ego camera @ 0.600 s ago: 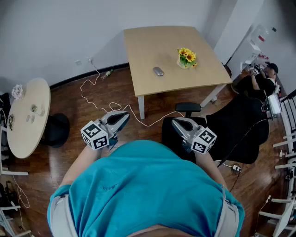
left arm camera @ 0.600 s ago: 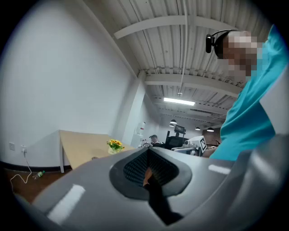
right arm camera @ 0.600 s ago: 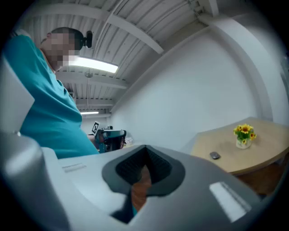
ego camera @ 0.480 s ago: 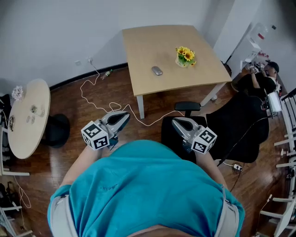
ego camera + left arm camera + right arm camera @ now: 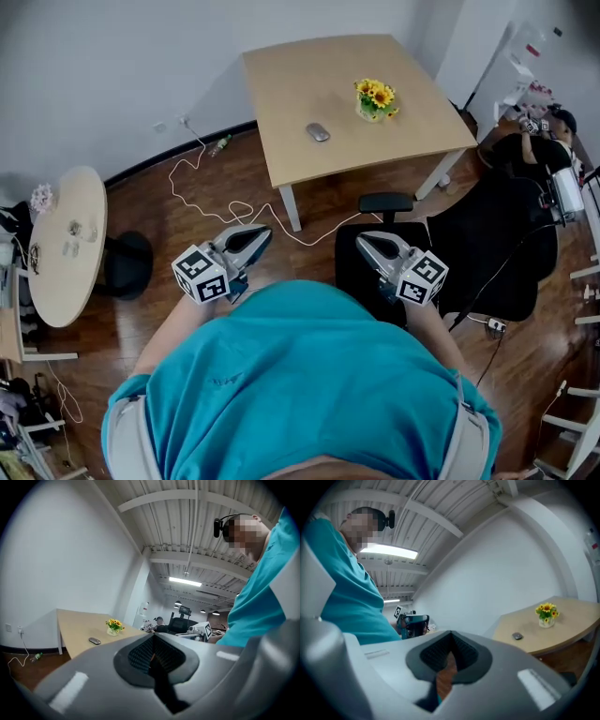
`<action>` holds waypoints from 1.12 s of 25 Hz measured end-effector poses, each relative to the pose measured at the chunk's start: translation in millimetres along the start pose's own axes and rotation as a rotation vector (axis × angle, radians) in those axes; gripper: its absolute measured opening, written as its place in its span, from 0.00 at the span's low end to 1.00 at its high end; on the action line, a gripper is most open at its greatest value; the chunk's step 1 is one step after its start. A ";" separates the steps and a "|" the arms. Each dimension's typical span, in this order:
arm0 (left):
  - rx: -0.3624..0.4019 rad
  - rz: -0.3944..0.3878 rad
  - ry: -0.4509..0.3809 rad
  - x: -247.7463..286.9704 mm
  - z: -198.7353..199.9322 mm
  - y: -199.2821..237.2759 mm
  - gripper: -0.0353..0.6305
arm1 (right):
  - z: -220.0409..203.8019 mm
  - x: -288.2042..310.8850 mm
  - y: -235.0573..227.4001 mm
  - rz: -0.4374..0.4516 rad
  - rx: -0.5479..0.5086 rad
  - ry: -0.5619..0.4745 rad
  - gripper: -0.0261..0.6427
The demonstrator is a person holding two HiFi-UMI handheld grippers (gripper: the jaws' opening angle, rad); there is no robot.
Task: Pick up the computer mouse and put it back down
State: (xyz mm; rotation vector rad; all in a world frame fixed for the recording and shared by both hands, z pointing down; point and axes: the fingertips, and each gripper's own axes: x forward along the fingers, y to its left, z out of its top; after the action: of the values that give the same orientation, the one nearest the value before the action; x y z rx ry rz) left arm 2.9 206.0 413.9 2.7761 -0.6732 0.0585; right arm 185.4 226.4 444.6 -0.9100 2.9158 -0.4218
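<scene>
- Head view: mouse lies on the table, about mid-top, nearer the table's left edge than its right.
- Flowers stand on the table to the right of the mouse, apart from it.
- Left gripper and right gripper are held in front of the person's chest, on the near side of the table and well apart from it (both tips point towards the table).
- A black chair stands on the near side of the table, off its right corner, beside the right gripper.
- A white cable loops over the floor left of the table.
- A round table stands further left, well apart from the table.
- Left gripper view: jaws pressed together, nothing between them. The mouse shows on the table far ahead, left of the flowers; the right gripper shows to the right.
- Right gripper view: jaws pressed together too, only floor showing in the slit behind them (no grip on anything). The table is far off at the right, with the mouse on it left of the flowers.
</scene>
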 end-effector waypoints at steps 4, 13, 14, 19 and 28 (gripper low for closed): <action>-0.016 -0.011 -0.005 -1.6 1.2 14.1 0.06 | -2.1 14.4 -3.4 -0.007 0.014 0.012 0.04; -0.026 -0.071 -0.033 -19.3 17.0 99.8 0.06 | 15.5 96.4 -19.3 -0.066 -0.019 0.035 0.04; -0.023 -0.077 -0.038 -22.4 22.0 112.2 0.06 | 18.7 107.8 -21.9 -0.077 -0.022 0.034 0.04; -0.030 -0.094 -0.041 -52.4 46.9 187.7 0.06 | 32.2 180.9 -34.7 -0.120 -0.017 0.048 0.04; -0.036 -0.145 0.007 -52.0 54.9 264.6 0.06 | 29.3 250.5 -72.2 -0.184 0.033 0.106 0.04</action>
State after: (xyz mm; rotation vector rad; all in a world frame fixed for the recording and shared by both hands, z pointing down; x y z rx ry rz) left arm -165.1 -11.6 425.5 2.7797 -0.4650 0.0255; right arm 22.6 20.7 442.9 -1.1919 2.9192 -0.5436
